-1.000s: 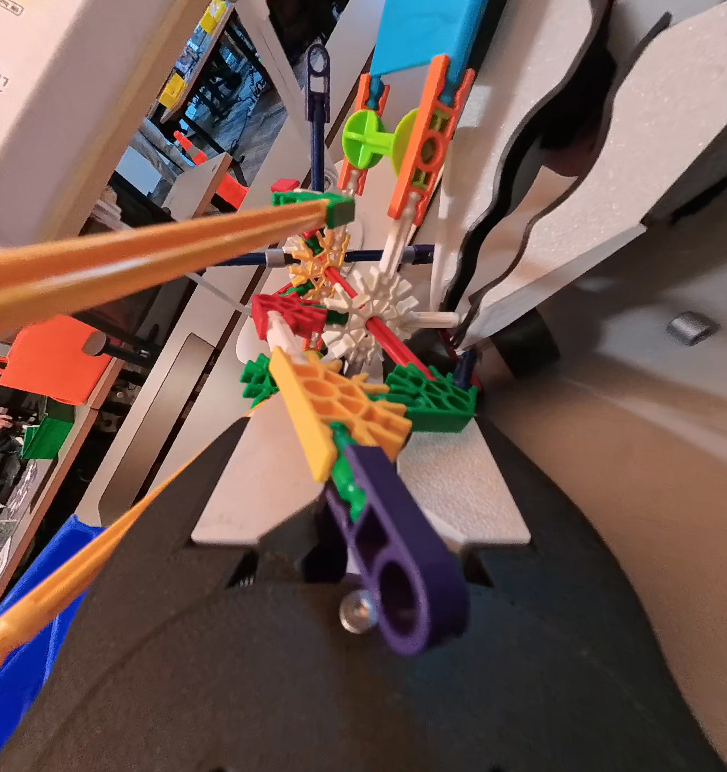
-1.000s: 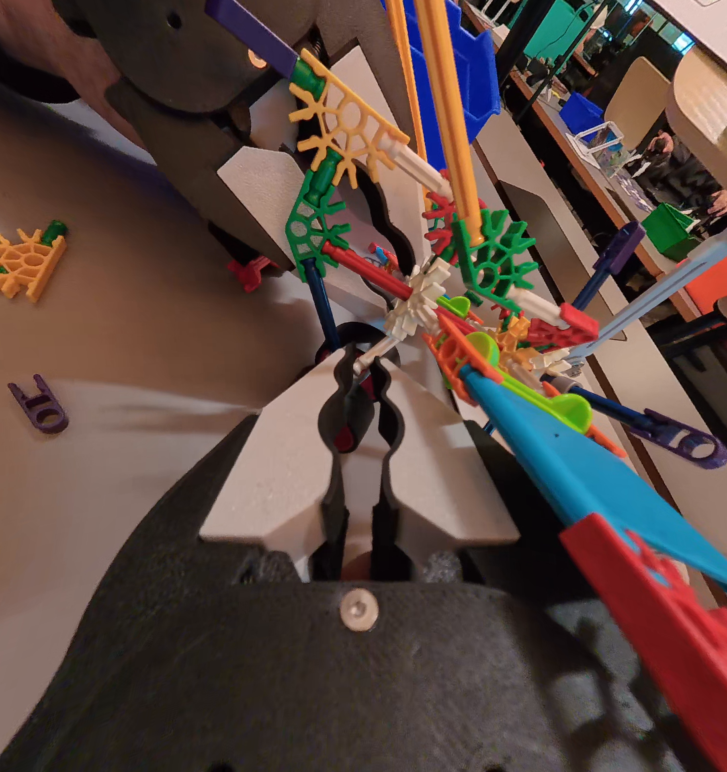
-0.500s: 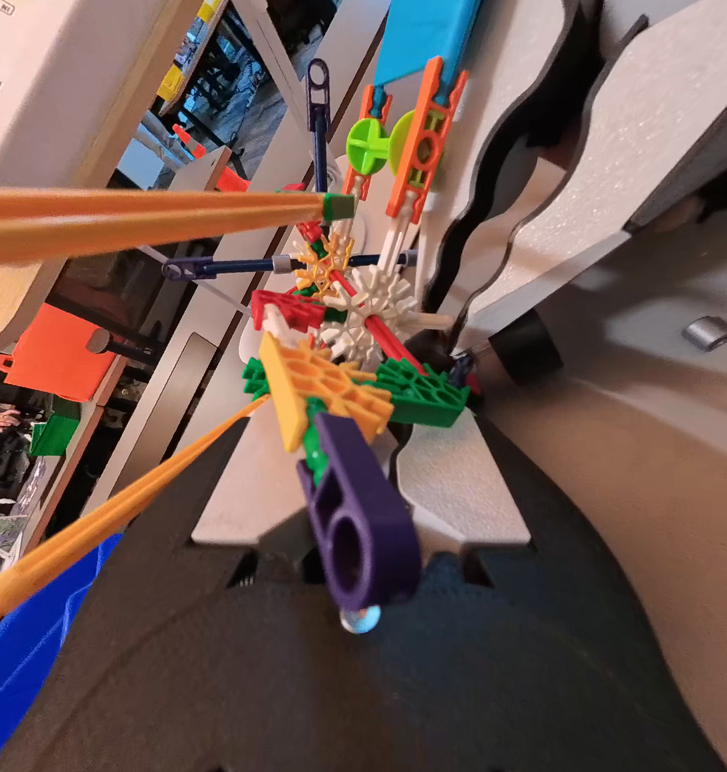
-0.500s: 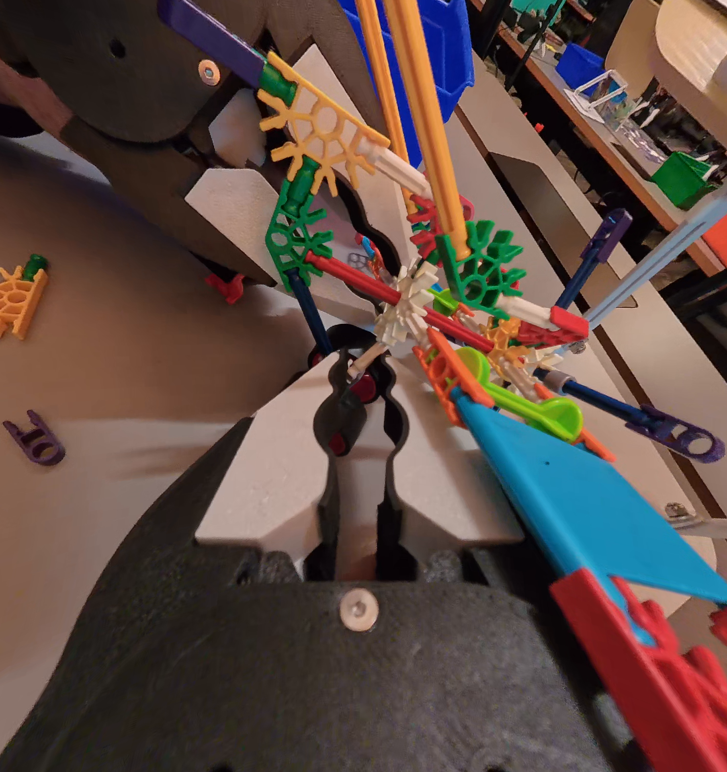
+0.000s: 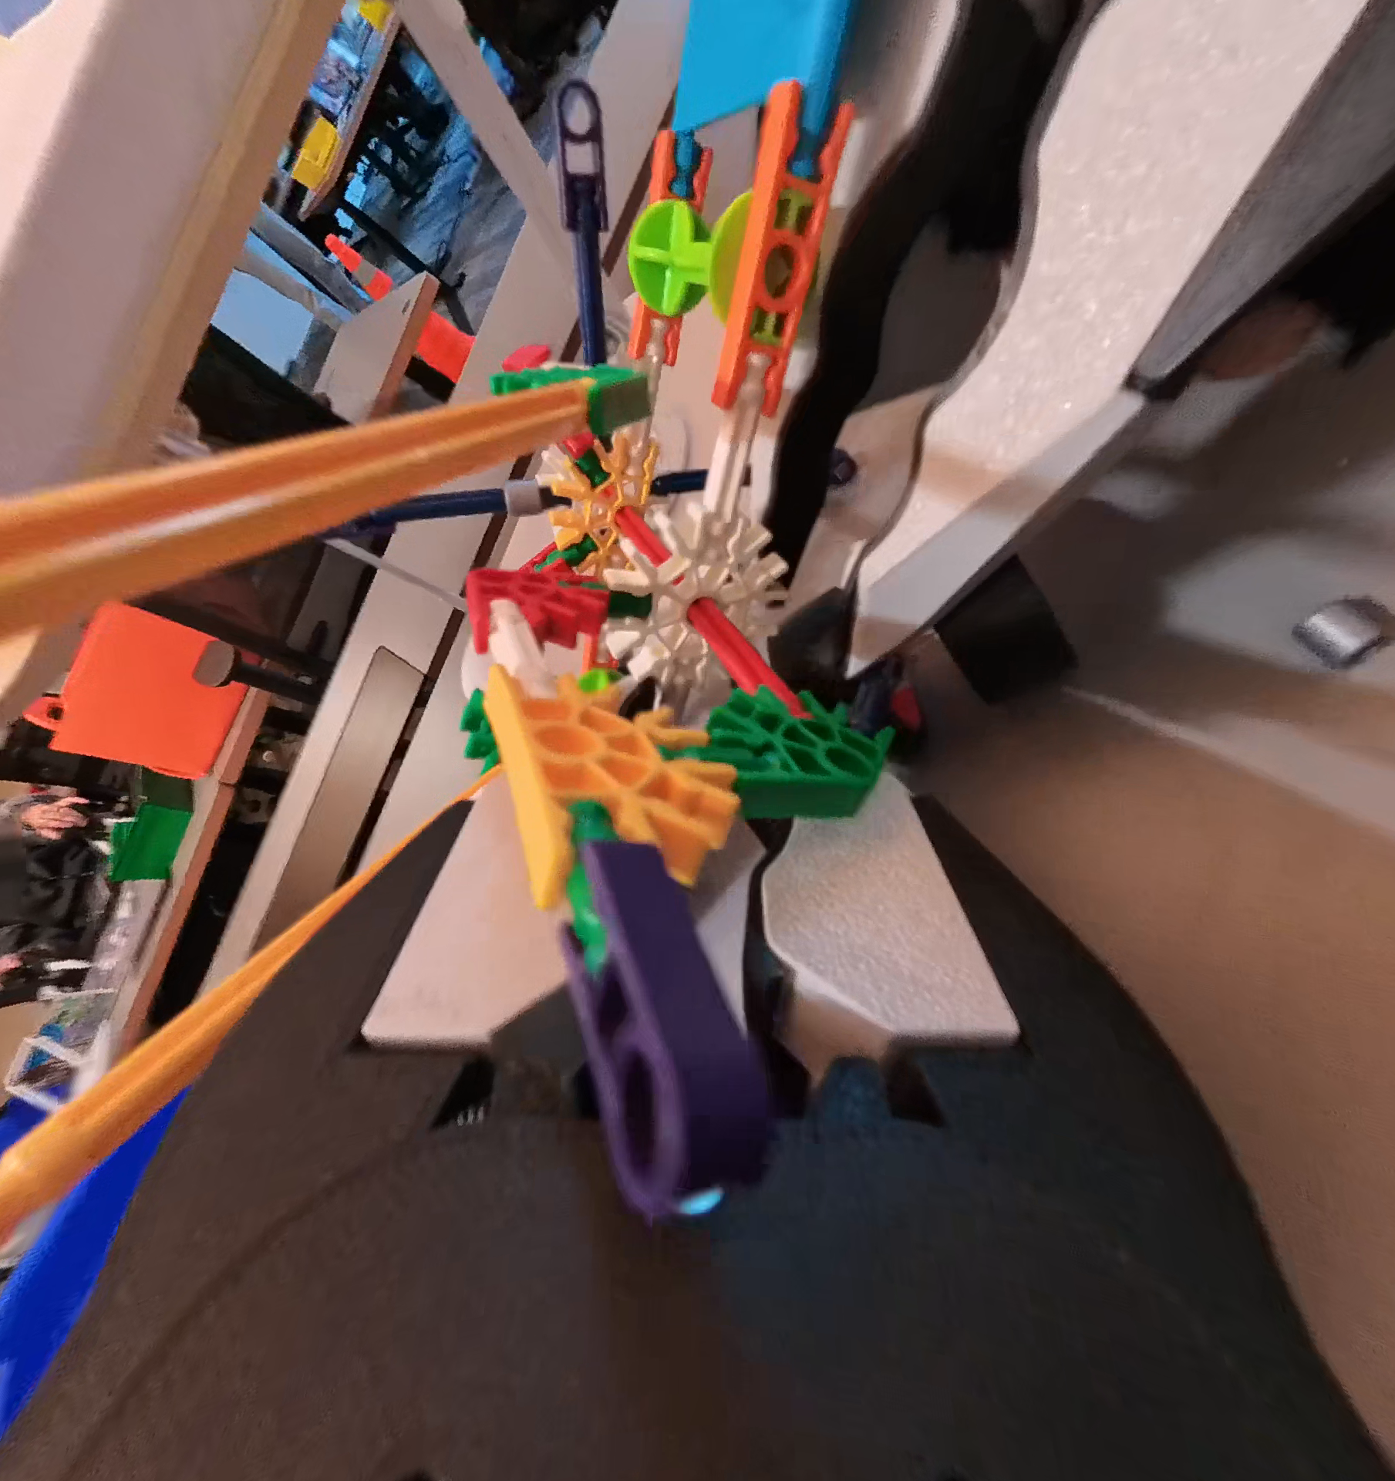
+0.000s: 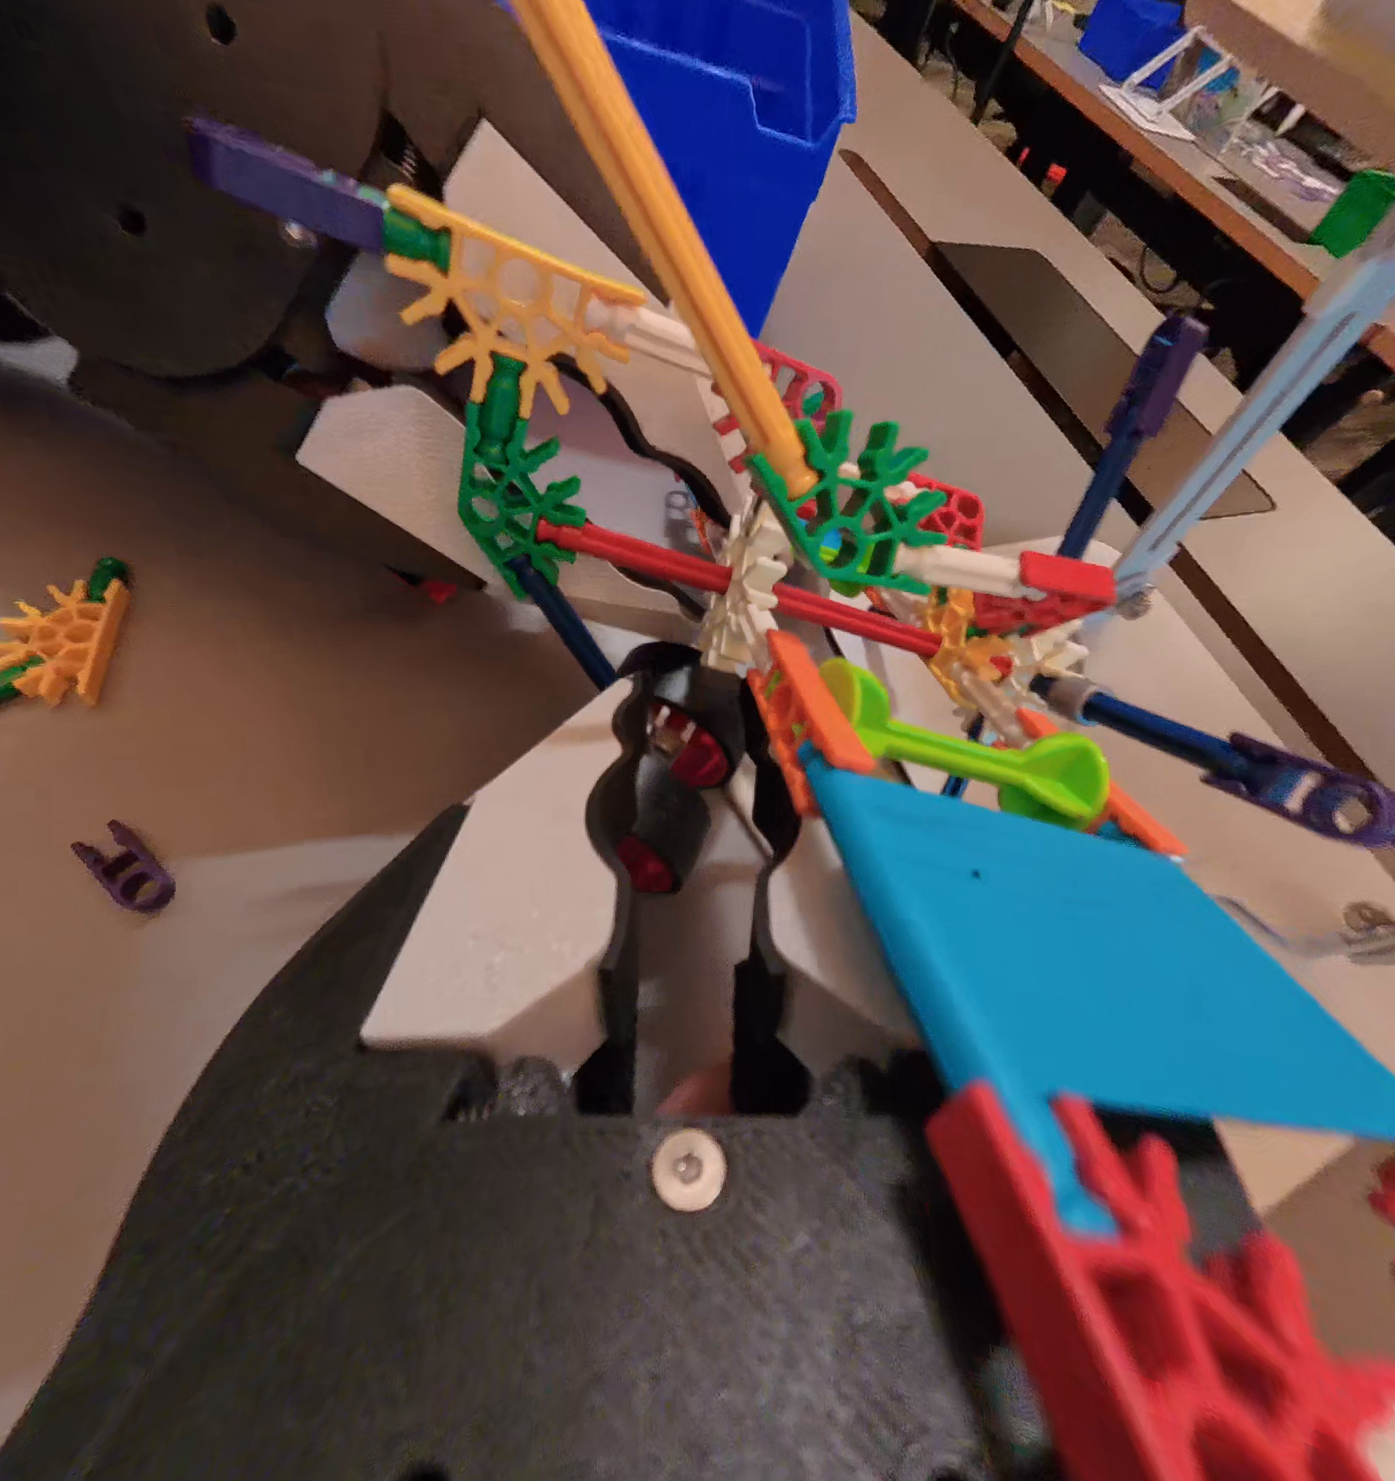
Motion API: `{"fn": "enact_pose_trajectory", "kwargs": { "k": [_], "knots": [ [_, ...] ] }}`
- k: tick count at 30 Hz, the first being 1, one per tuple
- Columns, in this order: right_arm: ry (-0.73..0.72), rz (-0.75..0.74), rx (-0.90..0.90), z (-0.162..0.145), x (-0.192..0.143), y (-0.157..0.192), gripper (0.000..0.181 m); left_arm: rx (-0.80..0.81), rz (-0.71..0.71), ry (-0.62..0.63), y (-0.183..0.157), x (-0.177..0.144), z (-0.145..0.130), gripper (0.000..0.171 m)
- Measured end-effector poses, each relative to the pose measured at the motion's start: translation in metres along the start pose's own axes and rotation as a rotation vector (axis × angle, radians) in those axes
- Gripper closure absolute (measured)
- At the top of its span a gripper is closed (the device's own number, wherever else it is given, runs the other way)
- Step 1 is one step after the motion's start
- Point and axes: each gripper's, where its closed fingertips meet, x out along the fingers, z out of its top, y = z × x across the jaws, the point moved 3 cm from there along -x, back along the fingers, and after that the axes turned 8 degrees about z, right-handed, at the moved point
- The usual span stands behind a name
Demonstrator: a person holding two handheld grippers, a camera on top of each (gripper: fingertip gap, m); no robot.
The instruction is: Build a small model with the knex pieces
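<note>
The setting looks like a workshop or lab room. Long grey worktables [image 6: 998,336] run in rows, one behind another. A blue plastic parts bin [image 6: 726,120] sits on the nearest one, smaller blue and green bins [image 6: 1355,210] on a wood-edged bench behind it. Beyond the tables, orange chairs [image 5: 149,697] and shelving with yellow containers [image 5: 317,152] show.
</note>
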Motion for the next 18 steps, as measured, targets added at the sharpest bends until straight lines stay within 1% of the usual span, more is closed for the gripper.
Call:
{"fn": "enact_pose_trajectory", "kwargs": {
  "k": [1, 2, 3, 4, 5, 6, 8, 10, 12, 13, 15, 16, 18],
  "knots": [
    [0.020, -0.020, -0.007, -0.002, -0.003, -0.001, 0.149, 0.034, 0.018, 0.004, 0.001, -0.002, -0.001, 0.151],
    [0.037, -0.029, 0.005, -0.005, -0.007, -0.001, 0.132, 0.050, 0.026, 0.017, 0.001, -0.005, -0.003, 0.149],
    [0.049, -0.024, 0.037, -0.006, -0.012, 0.000, 0.125, 0.049, 0.017, 0.029, 0.001, -0.009, -0.004, 0.142],
    [0.063, 0.003, 0.067, -0.009, -0.016, 0.003, 0.111, 0.035, 0.012, 0.027, 0.001, -0.012, -0.004, 0.137],
    [0.077, 0.017, 0.089, -0.012, -0.020, 0.005, 0.104, 0.021, 0.000, 0.029, 0.002, -0.015, -0.005, 0.133],
    [0.099, 0.023, 0.098, -0.017, -0.024, 0.007, 0.098, 0.016, -0.028, 0.040, 0.001, -0.018, -0.007, 0.121],
    [0.182, 0.066, 0.122, -0.030, -0.029, 0.015, 0.068, -0.004, -0.073, 0.079, -0.003, -0.024, -0.014, 0.095],
    [0.258, 0.072, 0.135, -0.042, -0.036, 0.019, 0.051, -0.019, -0.111, 0.114, -0.006, -0.031, -0.021, 0.073],
    [0.316, 0.103, 0.155, -0.053, -0.039, 0.027, 0.036, -0.075, -0.170, 0.141, -0.013, -0.041, -0.028, 0.062],
    [0.349, 0.104, 0.151, -0.060, -0.041, 0.029, 0.035, -0.104, -0.202, 0.154, -0.017, -0.046, -0.030, 0.057],
    [0.377, 0.126, 0.163, -0.069, -0.041, 0.037, 0.033, -0.127, -0.243, 0.189, -0.024, -0.053, -0.039, 0.057],
    [0.377, 0.133, 0.176, -0.069, -0.040, 0.039, 0.034, -0.169, -0.270, 0.196, -0.027, -0.055, -0.040, 0.064],
    [0.375, 0.150, 0.159, -0.067, -0.041, 0.043, 0.044, -0.227, -0.323, 0.196, -0.034, -0.056, -0.041, 0.080]
  ]
}}
